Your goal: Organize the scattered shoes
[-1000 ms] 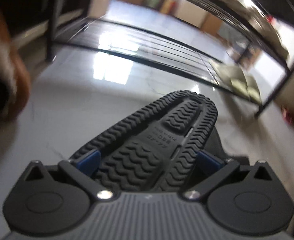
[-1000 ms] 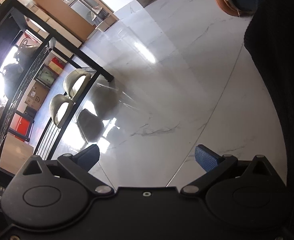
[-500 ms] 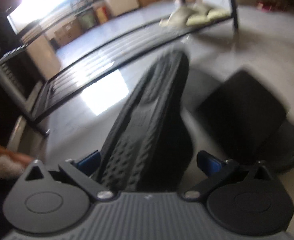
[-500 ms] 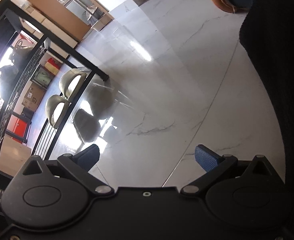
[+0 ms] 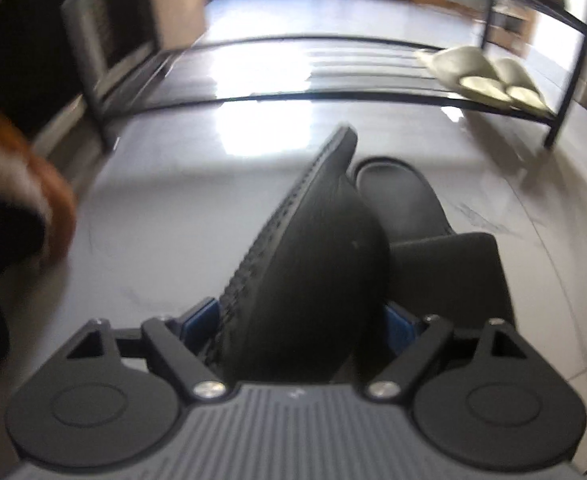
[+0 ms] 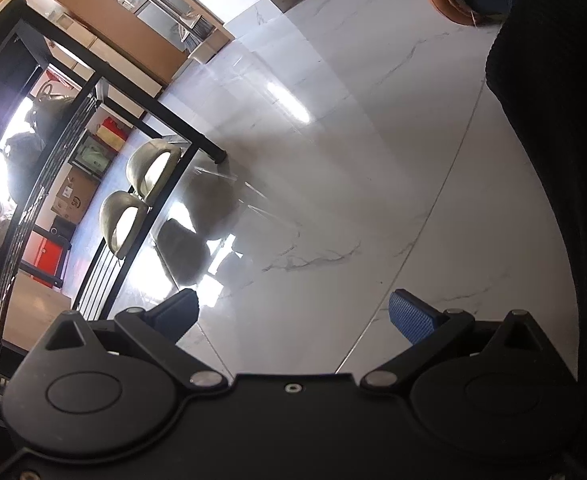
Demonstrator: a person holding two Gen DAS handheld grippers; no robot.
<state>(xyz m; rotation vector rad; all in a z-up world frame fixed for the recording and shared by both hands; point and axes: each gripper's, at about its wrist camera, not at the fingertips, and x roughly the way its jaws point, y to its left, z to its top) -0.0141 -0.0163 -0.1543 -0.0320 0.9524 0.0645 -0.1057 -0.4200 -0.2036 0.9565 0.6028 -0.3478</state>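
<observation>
Left wrist: left gripper (image 5: 301, 320) closing on black slipper (image 5: 313, 272); right gripper (image 6: 293, 312) gapes empty.

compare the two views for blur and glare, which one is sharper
Left wrist view: smeared with motion blur, the black slipper soft, white glare on the floor. Right wrist view: sharper, floor veins crisp, window blown out, rack bent by the fisheye.

A home entryway: glossy marble floor (image 6: 373, 152), black shoe rack (image 5: 565, 92) holding beige slippers (image 5: 485, 76), stacked cardboard boxes (image 6: 73, 192).
</observation>
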